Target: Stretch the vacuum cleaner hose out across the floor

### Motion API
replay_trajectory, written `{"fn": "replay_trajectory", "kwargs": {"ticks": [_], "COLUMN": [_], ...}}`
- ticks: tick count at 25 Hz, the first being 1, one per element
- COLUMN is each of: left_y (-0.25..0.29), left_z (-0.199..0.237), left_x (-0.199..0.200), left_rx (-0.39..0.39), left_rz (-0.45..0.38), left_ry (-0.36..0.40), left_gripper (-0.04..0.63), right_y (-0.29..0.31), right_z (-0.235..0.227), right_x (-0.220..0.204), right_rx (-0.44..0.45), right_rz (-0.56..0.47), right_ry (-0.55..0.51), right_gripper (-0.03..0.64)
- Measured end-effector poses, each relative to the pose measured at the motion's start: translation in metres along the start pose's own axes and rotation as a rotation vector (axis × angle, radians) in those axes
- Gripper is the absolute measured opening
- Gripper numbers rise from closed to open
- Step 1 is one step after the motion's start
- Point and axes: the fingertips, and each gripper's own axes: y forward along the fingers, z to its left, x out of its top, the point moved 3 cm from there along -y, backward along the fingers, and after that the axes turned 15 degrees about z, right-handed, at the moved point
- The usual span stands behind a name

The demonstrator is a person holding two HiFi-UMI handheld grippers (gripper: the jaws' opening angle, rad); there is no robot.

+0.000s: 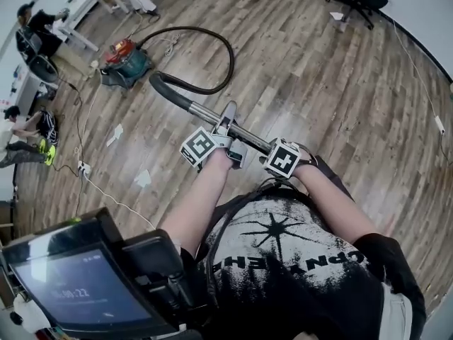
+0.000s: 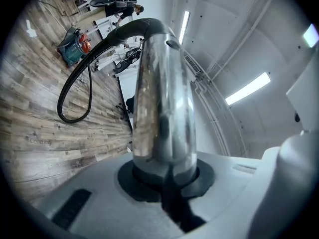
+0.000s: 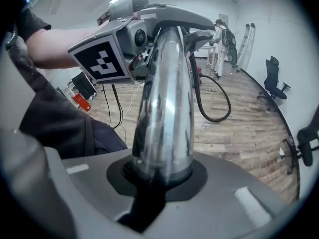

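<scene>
Wooden floor [image 1: 340, 105] has loads of free room, so space isn't the problem. The vacuum cleaner [image 1: 126, 62] sits well out beyond the left gripper [image 1: 228, 127], past the far end of what's being held. The hose [image 1: 231, 55] is the bit that matters, and imo it's nowhere near stretched. It comes off the vacuum cleaner, swings round in 1 big loop on the floor out ahead of both grippers, then curls back into the black bend [image 1: 164, 85] at the end of the metal tube [image 1: 205, 113]. That tube is up off the floor and runs straight through both grippers. The left gripper is clamped on it nearer the hose end, and the right gripper [image 1: 267, 147] is clamped on it just beside the left one, on the side away from the hose. Each gripper view shows the shiny tube seated snug between the jaws, with no gap that I can make out. So what's done, I'd say, is the pickup: 2 firm holds on the tube. What's left is basically the whole job, meaning drag the tube away from the vacuum cleaner until the loop pulls out into a line, then lay it down.
</scene>
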Motion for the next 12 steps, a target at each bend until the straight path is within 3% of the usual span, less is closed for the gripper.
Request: {"fn": "replay_trajectory", "kwargs": {"ticks": [3,7,12], "left_y": [-0.020,-0.051,-0.094], "left_z": [-0.004,-0.004,-0.005], "left_x": [-0.002,-0.013,-0.040], "left_rx": [-0.013,0.009,-0.001], "left_rz": [-0.024,-0.034,-0.009], "left_ry": [-0.027,-0.016,-0.034], "left_gripper": [0.043,0.043,0.043], "right_y": [0.000,0.000,0.014], "right_z": [0.023,0.045,0.100], "right_x": [0.004,0.000,-0.006], "right_rx": [0.027,-0.021,-0.006], "right_rz": [0.023,0.053,0.057], "right_ry": [-0.006,-0.023,0.017], "right_gripper": [0.077,0.077,0.077]}}
